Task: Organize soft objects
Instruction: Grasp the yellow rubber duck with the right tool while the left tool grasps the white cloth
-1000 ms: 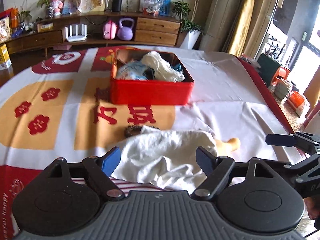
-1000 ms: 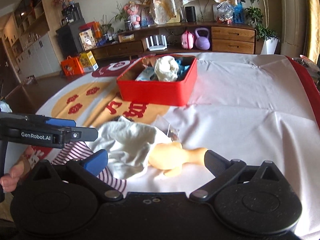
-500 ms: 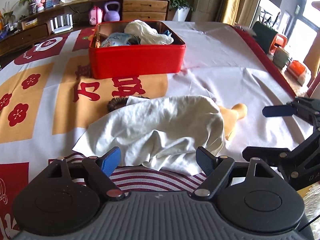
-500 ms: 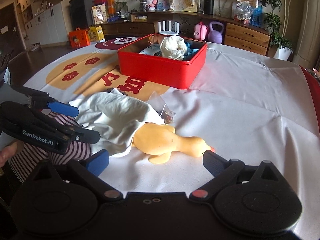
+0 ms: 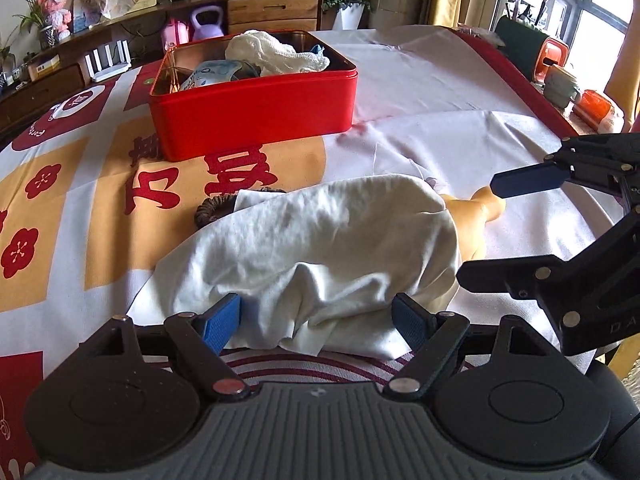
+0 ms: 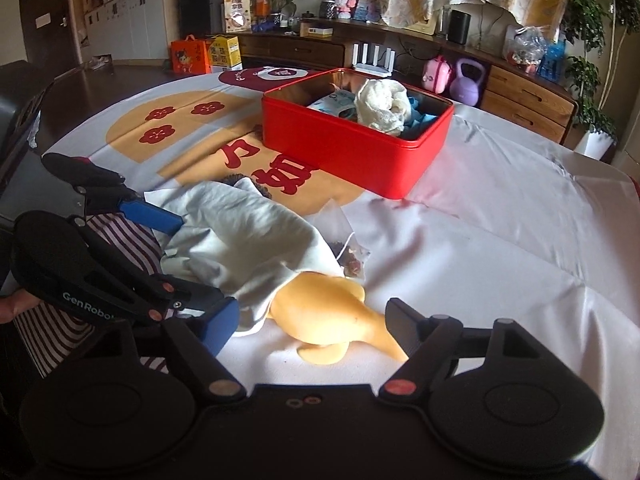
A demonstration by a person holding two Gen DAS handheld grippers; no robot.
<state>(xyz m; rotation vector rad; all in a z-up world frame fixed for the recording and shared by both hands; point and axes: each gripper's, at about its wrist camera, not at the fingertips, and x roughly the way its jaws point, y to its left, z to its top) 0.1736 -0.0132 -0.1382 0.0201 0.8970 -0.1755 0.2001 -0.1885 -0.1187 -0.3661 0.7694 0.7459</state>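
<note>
A crumpled white cloth (image 5: 320, 248) lies on the table and covers part of a yellow rubber duck (image 6: 332, 316). My left gripper (image 5: 318, 322) is open, its fingers on either side of the cloth's near edge. My right gripper (image 6: 310, 332) is open with the duck's tail end between its fingers. The right gripper also shows in the left wrist view (image 5: 512, 232), and the left gripper in the right wrist view (image 6: 168, 260). A red tin box (image 5: 256, 100) stands farther back and holds a white towel (image 6: 382, 106) and other soft items.
A striped cloth (image 6: 120, 248) lies under the white cloth's near side. A clear sachet (image 6: 344, 252) and a dark woven ring (image 5: 216, 208) lie beside the cloth. The patterned tablecloth (image 5: 440, 140) covers the table. A sideboard (image 6: 520, 92) stands behind.
Both grippers have moved down and forward toward the table. The left fingers now straddle the white cloth's edge, and the right fingers now straddle the duck.
</note>
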